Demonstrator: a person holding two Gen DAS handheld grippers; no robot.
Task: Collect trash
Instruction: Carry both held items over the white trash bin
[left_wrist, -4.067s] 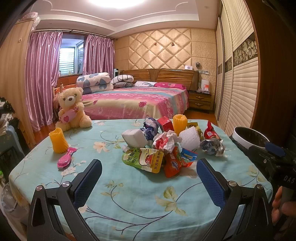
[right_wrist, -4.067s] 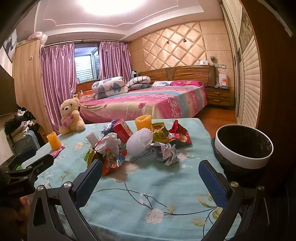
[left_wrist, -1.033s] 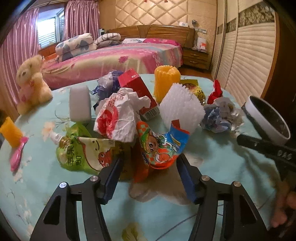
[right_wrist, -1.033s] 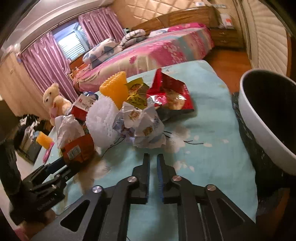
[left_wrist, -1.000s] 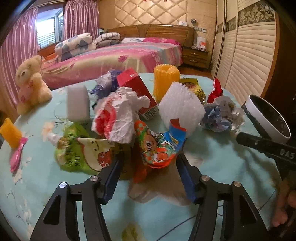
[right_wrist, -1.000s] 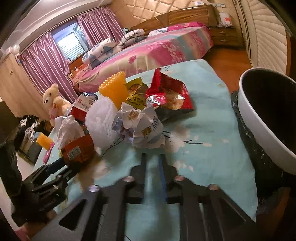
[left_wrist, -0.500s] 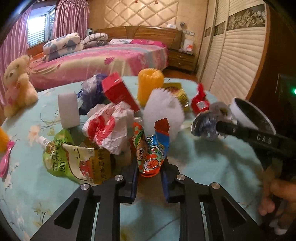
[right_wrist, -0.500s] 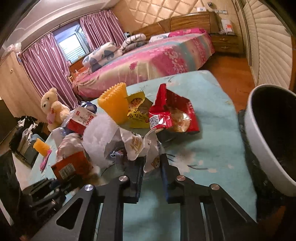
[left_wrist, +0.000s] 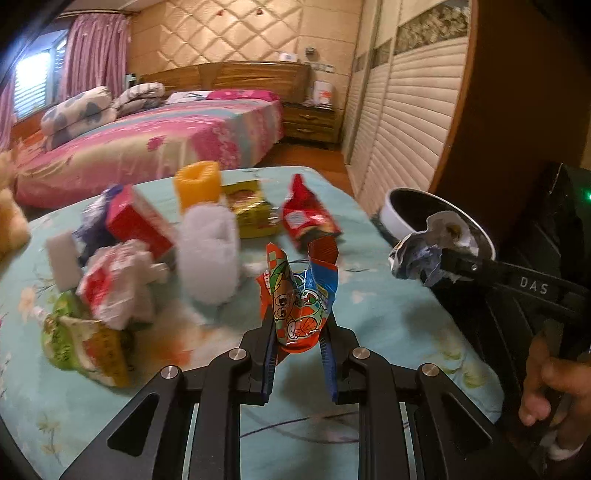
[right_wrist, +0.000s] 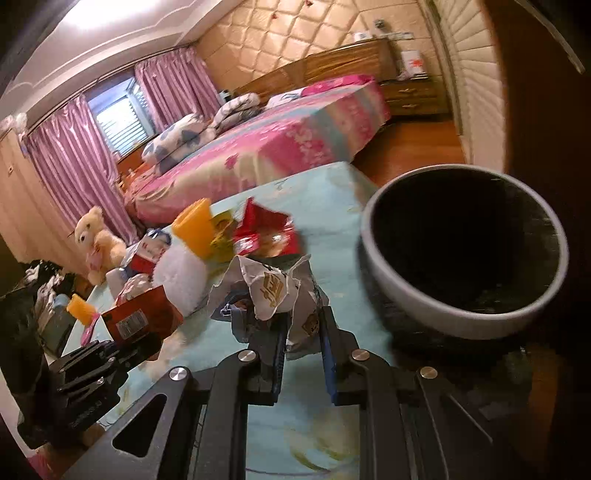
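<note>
My left gripper (left_wrist: 298, 345) is shut on an orange and blue cartoon snack wrapper (left_wrist: 299, 295), lifted off the turquoise tablecloth (left_wrist: 388, 317). My right gripper (right_wrist: 303, 341) is shut on a crumpled white and blue wrapper (right_wrist: 275, 291), seen again in the left wrist view as the crumpled wrapper (left_wrist: 424, 254) held in front of the bin (left_wrist: 402, 210). The white-rimmed black bin (right_wrist: 465, 254) stands just right of the table edge. A pile of trash stays on the table: red packet (left_wrist: 306, 218), white foam net (left_wrist: 210, 254), red and white bag (left_wrist: 114, 284), green pouch (left_wrist: 81, 339).
An orange cup (left_wrist: 197, 182), a red carton (left_wrist: 138, 221) and a yellow packet (left_wrist: 251, 212) sit among the pile. A teddy bear (right_wrist: 98, 236) is at the table's far left. A bed (left_wrist: 147, 136) lies behind. A hand (left_wrist: 550, 391) grips the right tool.
Both grippers closed on their wrappers and lifted them. The right gripper carried the crumpled wrapper rightward toward the bin; the left raised the cartoon wrapper off the pile.
</note>
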